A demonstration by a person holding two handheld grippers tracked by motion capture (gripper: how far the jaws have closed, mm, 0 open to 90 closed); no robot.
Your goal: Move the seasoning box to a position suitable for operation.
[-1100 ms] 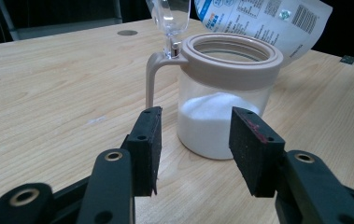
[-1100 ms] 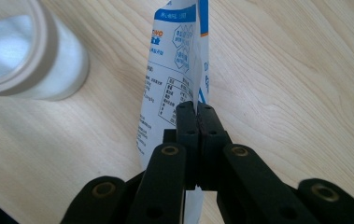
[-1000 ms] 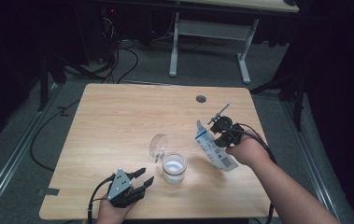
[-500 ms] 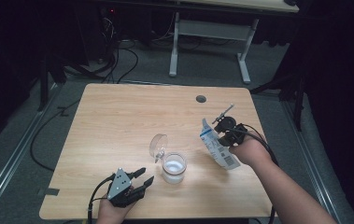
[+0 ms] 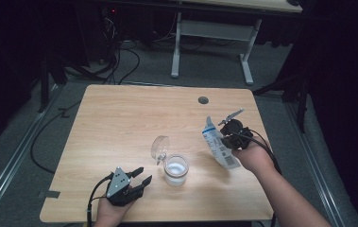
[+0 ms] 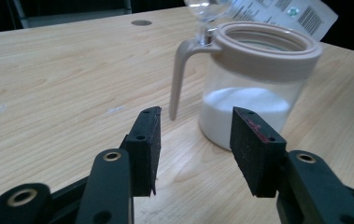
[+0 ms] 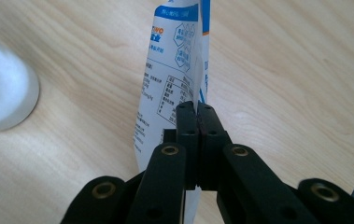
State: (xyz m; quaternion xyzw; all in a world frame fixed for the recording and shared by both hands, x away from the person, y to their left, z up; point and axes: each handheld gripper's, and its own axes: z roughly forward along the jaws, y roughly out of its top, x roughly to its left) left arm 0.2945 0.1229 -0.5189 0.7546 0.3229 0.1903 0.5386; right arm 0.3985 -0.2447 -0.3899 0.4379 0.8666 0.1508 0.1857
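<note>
Right of the glass jar of white powder (image 5: pixel 175 170) with its hinged lid open, the right gripper (image 5: pixel 227 137), clamped on the white-and-blue printed pouch (image 5: pixel 217 144), has drawn it further away, suggesting pouring is over; the left gripper (image 5: pixel 136 178) rests with jaws apart beside the jar.

Left claw (image 5: pixel 139 176) jaws apart, low; right claw (image 7: pixel 197 108) clamped, raised.

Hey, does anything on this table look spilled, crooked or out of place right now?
Nothing looks spilled. The jar of white powder stands upright, lid flipped open. The right gripper holds the packet tilted above the table.
</note>
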